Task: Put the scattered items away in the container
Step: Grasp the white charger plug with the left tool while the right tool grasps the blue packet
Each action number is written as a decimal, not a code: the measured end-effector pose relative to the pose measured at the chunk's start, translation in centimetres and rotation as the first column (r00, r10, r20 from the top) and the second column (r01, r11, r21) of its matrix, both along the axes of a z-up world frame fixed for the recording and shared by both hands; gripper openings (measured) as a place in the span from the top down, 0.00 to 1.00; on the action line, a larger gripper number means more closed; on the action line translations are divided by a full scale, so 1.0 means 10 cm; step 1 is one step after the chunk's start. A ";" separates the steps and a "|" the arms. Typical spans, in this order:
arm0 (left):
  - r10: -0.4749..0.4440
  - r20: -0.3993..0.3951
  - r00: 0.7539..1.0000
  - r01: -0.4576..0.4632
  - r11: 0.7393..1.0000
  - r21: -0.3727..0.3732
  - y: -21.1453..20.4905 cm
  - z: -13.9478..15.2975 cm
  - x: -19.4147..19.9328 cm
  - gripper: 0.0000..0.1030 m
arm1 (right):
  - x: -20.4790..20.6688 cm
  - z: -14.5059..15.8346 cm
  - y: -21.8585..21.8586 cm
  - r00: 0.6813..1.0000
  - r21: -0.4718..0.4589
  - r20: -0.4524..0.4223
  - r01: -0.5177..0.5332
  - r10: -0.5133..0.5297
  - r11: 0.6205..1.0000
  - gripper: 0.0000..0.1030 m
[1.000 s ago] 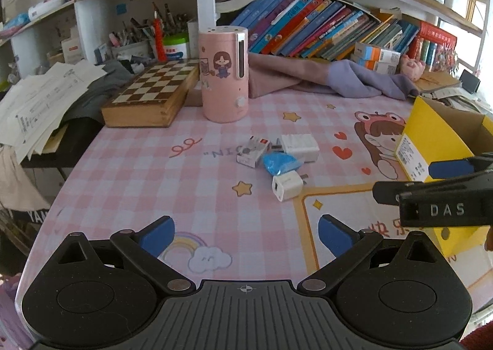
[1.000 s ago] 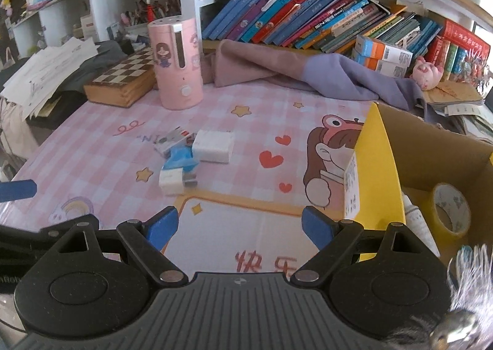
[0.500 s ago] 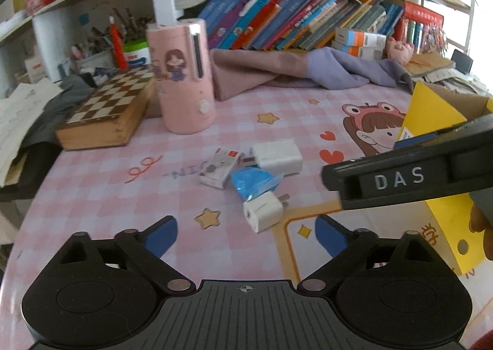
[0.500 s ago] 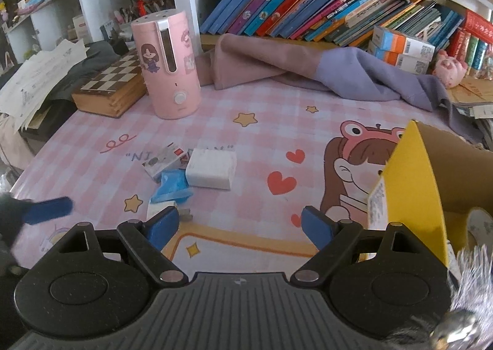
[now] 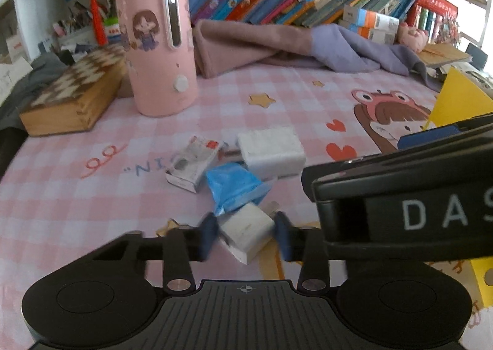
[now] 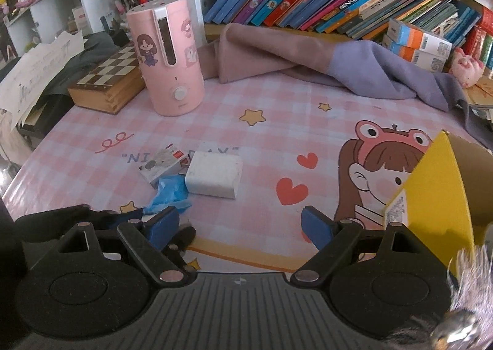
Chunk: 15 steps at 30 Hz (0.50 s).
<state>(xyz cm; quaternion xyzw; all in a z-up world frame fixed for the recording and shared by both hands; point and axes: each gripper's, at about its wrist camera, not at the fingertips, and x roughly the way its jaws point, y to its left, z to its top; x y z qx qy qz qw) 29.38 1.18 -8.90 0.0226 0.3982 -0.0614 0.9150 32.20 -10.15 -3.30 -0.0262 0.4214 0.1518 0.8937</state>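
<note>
My left gripper (image 5: 246,237) pinches the small white charger (image 5: 246,234) by its corners; it may twist free; my right gripper (image 6: 238,223) hangs spread, empty.

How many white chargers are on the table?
2. The small charger sits between the left gripper pads, in front of the blue packet. The big charger lies farther back, beside the little box. Others may be hidden.

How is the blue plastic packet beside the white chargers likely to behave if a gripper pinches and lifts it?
The blue plastic packet looks crumpled and thin, so it would probably flop and crush rather than hold shape. It seems light. One corner appears to overlap the small white charger between the left gripper jaws, so it may drag.
</note>
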 end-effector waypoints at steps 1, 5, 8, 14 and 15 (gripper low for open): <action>0.000 -0.002 1.000 0.000 1.000 -0.001 0.02 0.00 -0.02 0.66 | 0.01 -0.01 0.01 1.000 0.002 -0.003 -0.005 0.005 1.000 0.17; 0.018 -0.022 1.000 -0.019 1.000 -0.004 0.15 0.03 -0.12 0.66 | 0.07 -0.05 0.11 0.999 0.024 -0.025 -0.035 0.035 0.999 0.17; 0.038 -0.044 0.998 -0.039 0.999 -0.011 0.26 0.05 -0.21 0.66 | 0.10 -0.09 0.23 0.997 0.041 -0.048 -0.066 0.068 0.997 0.18; 0.089 -0.071 0.993 -0.089 0.996 0.001 0.49 0.11 -0.47 0.66 | 0.15 -0.19 0.51 0.987 0.061 -0.085 -0.130 0.135 0.990 0.19; 0.105 -0.075 0.992 -0.105 0.994 -0.002 0.54 0.12 -0.51 0.66 | 0.16 -0.21 0.55 0.986 0.061 -0.089 -0.134 0.139 0.989 0.20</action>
